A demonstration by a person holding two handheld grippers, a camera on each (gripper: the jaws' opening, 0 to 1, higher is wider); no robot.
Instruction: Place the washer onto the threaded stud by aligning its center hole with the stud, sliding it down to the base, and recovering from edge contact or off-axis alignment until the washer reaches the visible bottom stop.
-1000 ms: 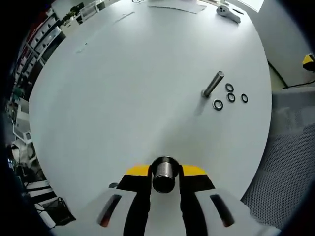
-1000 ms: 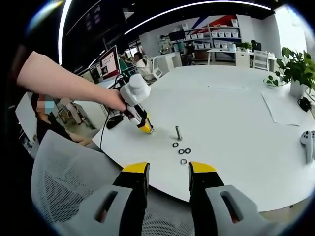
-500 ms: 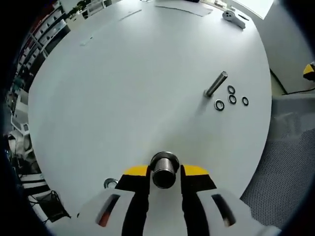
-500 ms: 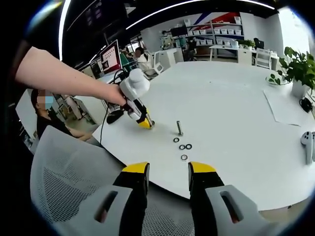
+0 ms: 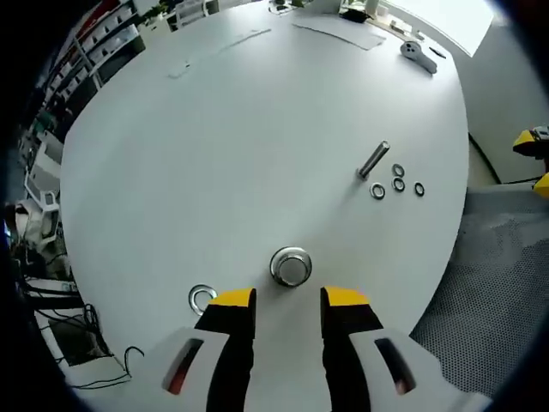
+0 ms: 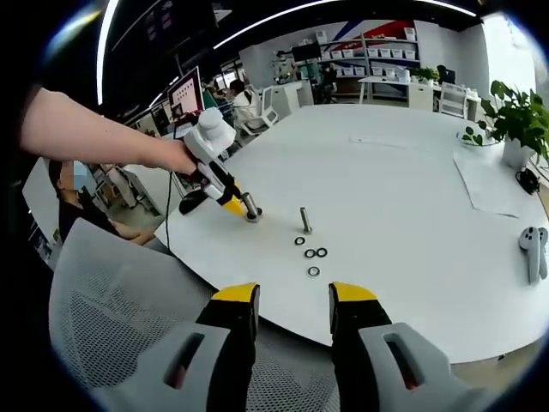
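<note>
Since one second ago the left gripper (image 5: 287, 302) has let go of the short steel cylinder (image 5: 291, 266) it was pinching and drawn back; its fingers now stand spread and empty, with the cylinder upright on the white bench (image 5: 214, 154) just ahead of their tips. A lone ring (image 5: 202, 298) lies on the bench just beside the left finger. The threaded stud (image 5: 373, 160) stands upright well apart from this gripper, ahead and to the right in the left gripper view, its long axis roughly vertical to the bench. Four small dark washers (image 5: 396, 182) lie flat in a loose cluster just beside the stud's base, none on it. In the right gripper view the right gripper (image 6: 288, 299) hovers off the bench edge above a mesh chair (image 6: 111, 318), fingers spread and empty, the stud (image 6: 304, 220) and washers (image 6: 310, 256) straight ahead of it; judged from this, the right gripper has the more direct line to a washer.
</note>
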